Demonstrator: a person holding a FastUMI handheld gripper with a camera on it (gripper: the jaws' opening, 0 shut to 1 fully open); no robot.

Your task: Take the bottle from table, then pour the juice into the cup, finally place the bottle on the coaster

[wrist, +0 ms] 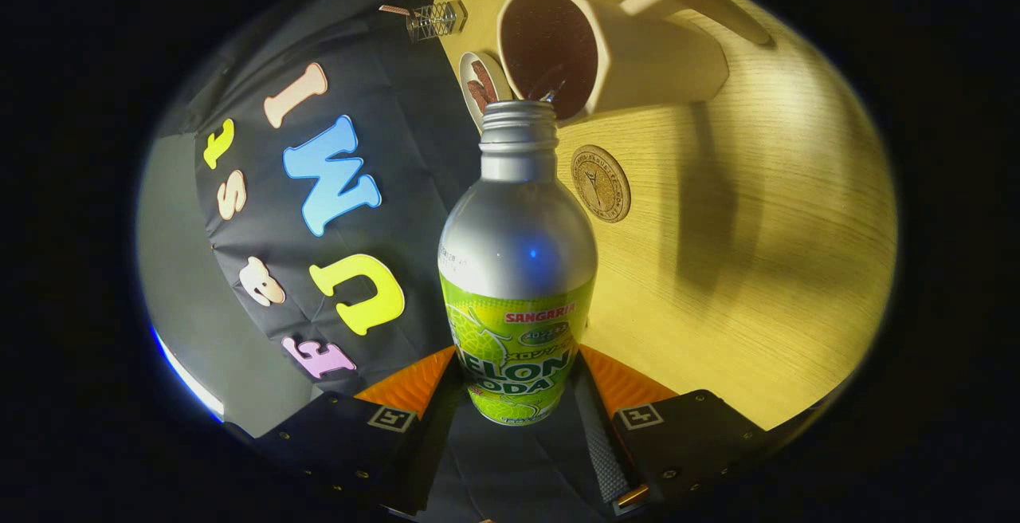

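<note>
Tongs (516,395) clamped on the bottle (516,268), tipped so its open mouth meets the cup (606,53); the coaster (600,183) lies near on the bench (757,268), liquid possibly trickling.

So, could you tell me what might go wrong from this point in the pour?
The bottle is clamped low between the gripper fingers, so it might slip or swing. Its open neck sits just at the rim of the cup; juice could miss onto the table. The small dish beside the cup could be bumped.
</note>
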